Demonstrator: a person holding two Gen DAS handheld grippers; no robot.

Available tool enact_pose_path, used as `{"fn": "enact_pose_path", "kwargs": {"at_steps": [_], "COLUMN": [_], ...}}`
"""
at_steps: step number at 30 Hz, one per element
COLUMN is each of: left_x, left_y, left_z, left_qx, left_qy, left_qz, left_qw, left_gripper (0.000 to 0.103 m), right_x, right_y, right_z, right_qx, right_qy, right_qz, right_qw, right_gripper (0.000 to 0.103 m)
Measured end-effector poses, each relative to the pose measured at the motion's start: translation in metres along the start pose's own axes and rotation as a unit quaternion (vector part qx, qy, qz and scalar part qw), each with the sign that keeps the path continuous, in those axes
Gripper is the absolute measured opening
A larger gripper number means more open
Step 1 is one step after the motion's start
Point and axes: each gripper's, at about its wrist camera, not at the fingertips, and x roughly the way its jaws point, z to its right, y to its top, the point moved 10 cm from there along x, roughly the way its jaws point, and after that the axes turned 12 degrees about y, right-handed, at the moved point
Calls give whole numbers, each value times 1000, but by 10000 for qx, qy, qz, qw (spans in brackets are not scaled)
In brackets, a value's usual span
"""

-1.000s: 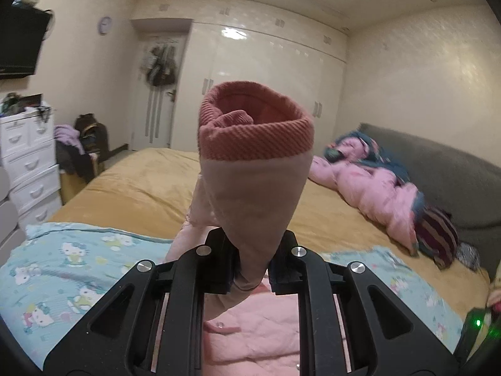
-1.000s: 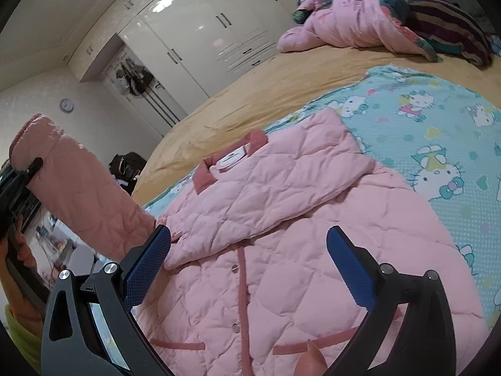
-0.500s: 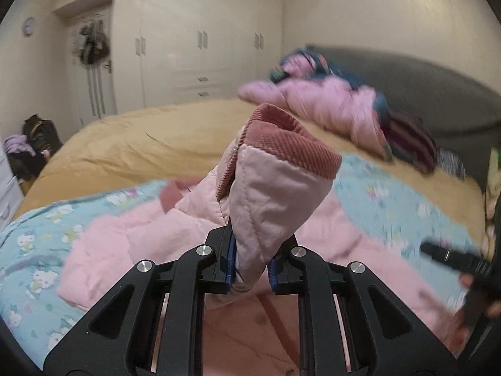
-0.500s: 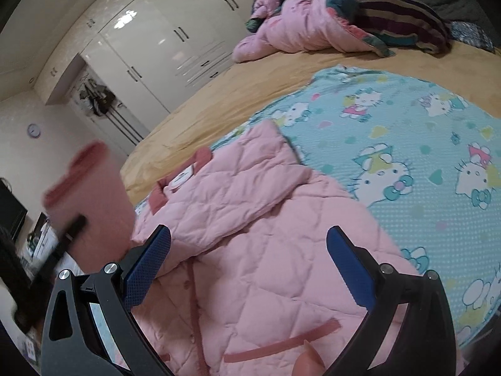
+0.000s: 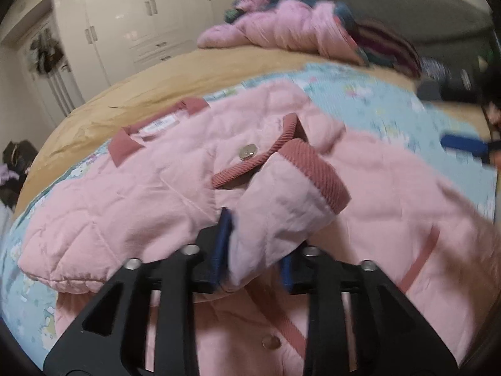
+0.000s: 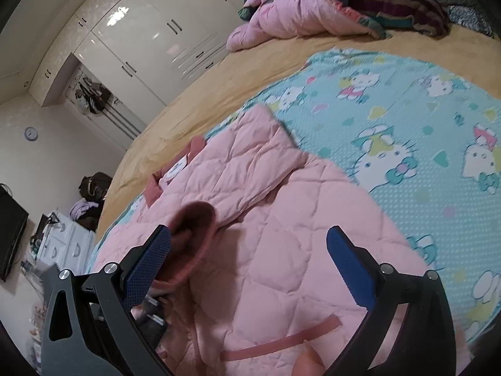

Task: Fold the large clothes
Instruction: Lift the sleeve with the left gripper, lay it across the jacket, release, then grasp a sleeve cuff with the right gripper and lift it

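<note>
A pink quilted jacket (image 5: pixel 150 194) lies front-up on the bed, also in the right wrist view (image 6: pixel 281 235). One sleeve is folded across its chest. The other sleeve (image 5: pixel 281 206), with a dark-pink ribbed cuff (image 5: pixel 316 169), lies across the jacket between the jaws of my left gripper (image 5: pixel 253 250), which stand apart around it. The cuff also shows blurred in the right wrist view (image 6: pixel 194 225). My right gripper (image 6: pixel 250 263) is open and empty above the jacket's lower front.
A blue Hello Kitty sheet (image 6: pixel 407 125) lies under the jacket on a tan bedspread (image 6: pixel 250 62). A heap of pink and striped clothes (image 6: pixel 313 9) lies at the far end. White wardrobes (image 6: pixel 150 37) and white drawers (image 6: pixel 62 244) stand beyond the bed.
My left gripper has swung the sleeve from upright down across the jacket's chest and its jaws have parted. My right gripper stays open and has shifted slightly over the jacket.
</note>
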Motion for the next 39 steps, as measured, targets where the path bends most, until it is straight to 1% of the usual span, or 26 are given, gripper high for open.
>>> {"fn": "enact_pose_path", "kwargs": {"at_steps": [1,2,3,4,6,8,10,11,12,13,15,17,19,20,21,22,24,27,28,29,32,34,37,39], "left_x": [0,-1,-1,-3,-11,-21,-30,-37,-42,-47,-53,-58,-61,-63,-64,-65,-68,-71,-70,-71,-73,-71,-59,-44], "left_y": [-4,-12,-15,-19,-24,-28,-31,-32,-32,-33,-35,-42,-49,-52,-56,-61,-67,-70,-70,-70,-62,-54,-27,-12], "left_z": [5,9,11,13,14,8,-6,-23,-36,-52,-81,-123,-158,-171,-187,-202,-223,-246,-254,-262,-279,-288,-303,-305], "left_qx": [148,368,432,446,360,251,-50,-395,-646,-848,-1135,-1538,-1947,-2112,-2341,-2550,-2816,-3056,-3138,-3194,-3386,-3419,-3400,-3359], "left_qy": [22,164,224,195,-52,-161,-249,-302,-321,-298,-117,185,378,428,477,524,594,633,679,686,731,754,819,760], "left_qz": [-14,-2,-3,-2,2,-4,-63,-96,-85,-57,-27,-70,-108,-118,-121,-130,-141,-122,-121,-118,-60,-31,78,-10], "left_qw": [9999,9992,9988,9988,9993,9996,9997,9987,9974,9959,9935,9879,9801,9764,9710,9654,9576,9500,9470,9451,9381,9367,9368,9388], "left_gripper": [42,64,89,91,91,91,91,94,94,94,94,94,94,94,94,94,94,94,94,94,94,94,94,94], "right_x": [5,10,18,26,42,58,72,81,88,98,112,125,132,134,133,133,129,122,117,113,95,85,84,91], "right_y": [-2,-4,-7,-9,-15,-20,-24,-27,-30,-34,-39,-45,-46,-45,-44,-42,-34,-9,7,17,64,91,123,134], "right_z": [-2,-3,-5,-7,-14,-22,-26,-29,-29,-29,-28,-28,-28,-34,-38,-44,-58,-94,-113,-125,-177,-199,-208,-201], "right_qx": [3,22,40,36,108,132,78,91,178,339,583,819,938,898,806,640,294,-515,-927,-1195,-2265,-2781,-3144,-3197], "right_qy": [39,81,97,127,336,492,503,549,587,657,751,856,914,1020,999,989,1014,1098,1112,1108,1071,1004,858,780], "right_qz": [-98,-198,-343,-473,-767,-1006,-1169,-1260,-1353,-1471,-1580,-1638,-1570,-1493,-1470,-1449,-1367,-1218,-1139,-1075,-719,-482,-288,-303], "right_qw": [9999,9998,9994,9988,9964,9936,9918,9905,9889,9864,9829,9794,9789,9794,9808,9824,9850,9851,9829,9808,9654,9541,9449,9438], "right_gripper": [99,99,99,99,99,99,99,99,99,99,99,99,98,79,43,35,19,16,16,16,15,14,14,14]}}
